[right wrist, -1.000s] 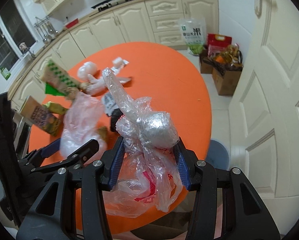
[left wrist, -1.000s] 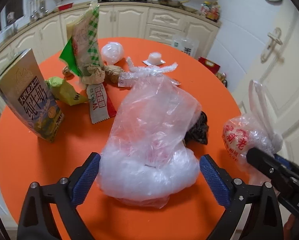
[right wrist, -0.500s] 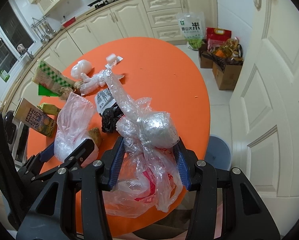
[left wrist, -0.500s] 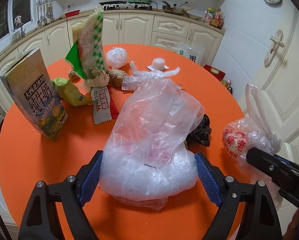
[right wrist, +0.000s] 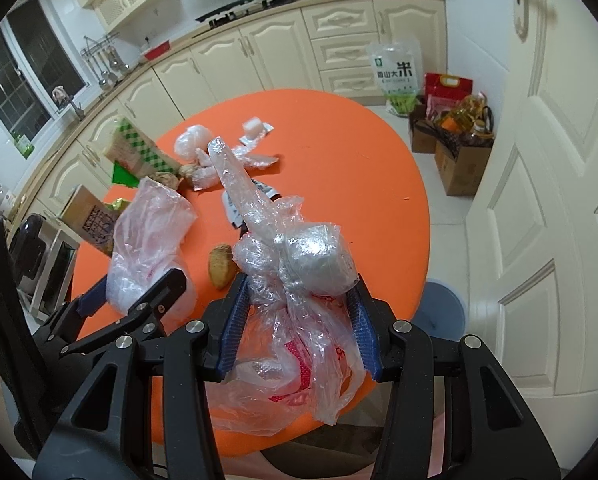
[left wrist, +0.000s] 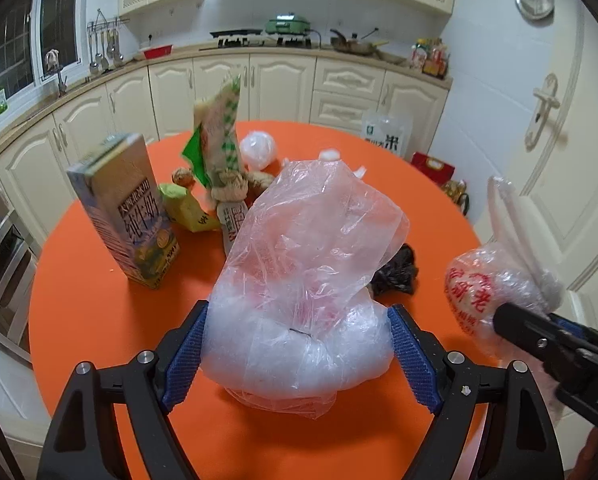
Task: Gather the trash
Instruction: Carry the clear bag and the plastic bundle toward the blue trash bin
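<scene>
We see our left tongs [left wrist: 297,354] in matte black plastic with ribbed blue pads [left wrist: 185,356] and silver screws. Our right tongs [right wrist: 297,330] match: black arms, blue ribbed pads [right wrist: 230,330], silver screws, white lettering on the side.

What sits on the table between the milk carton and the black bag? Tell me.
In the left wrist view, the big clear plastic bag fills that stretch between the milk carton and the black bag.

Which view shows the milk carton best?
The left wrist view: the milk carton stands upright on the orange table, printed face fully visible. In the right wrist view only its top shows, behind the clear plastic bag.
</scene>
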`<state>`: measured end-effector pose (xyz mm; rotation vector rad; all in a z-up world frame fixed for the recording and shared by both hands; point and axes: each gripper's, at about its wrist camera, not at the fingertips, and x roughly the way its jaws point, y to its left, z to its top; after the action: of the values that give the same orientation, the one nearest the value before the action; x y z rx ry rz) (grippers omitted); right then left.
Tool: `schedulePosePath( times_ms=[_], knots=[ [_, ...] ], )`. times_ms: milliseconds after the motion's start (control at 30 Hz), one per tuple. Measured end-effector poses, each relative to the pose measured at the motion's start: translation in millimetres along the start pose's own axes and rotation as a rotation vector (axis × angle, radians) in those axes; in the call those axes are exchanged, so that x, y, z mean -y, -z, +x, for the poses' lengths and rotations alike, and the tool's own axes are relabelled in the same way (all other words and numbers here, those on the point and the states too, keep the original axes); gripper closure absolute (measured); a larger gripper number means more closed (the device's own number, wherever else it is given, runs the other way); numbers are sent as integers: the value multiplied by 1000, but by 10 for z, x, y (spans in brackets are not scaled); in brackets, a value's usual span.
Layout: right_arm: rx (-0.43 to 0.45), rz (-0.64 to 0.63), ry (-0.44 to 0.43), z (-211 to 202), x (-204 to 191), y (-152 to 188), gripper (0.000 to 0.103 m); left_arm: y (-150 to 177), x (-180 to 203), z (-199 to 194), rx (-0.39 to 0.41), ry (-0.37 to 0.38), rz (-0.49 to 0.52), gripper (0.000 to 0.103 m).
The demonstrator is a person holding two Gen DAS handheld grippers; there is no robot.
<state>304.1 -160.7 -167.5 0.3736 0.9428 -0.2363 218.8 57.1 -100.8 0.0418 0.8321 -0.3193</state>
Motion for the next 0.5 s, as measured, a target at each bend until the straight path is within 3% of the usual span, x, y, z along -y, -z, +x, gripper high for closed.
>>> schedulePosePath(
  times_ms=[267,500],
  knots=[
    [49,24,14,-272,147,121,57,48,207,-285,52,27,40,21],
    [85,124,91,-538,643,239,57,70,761,-316,54,111,138,21]
  ],
)
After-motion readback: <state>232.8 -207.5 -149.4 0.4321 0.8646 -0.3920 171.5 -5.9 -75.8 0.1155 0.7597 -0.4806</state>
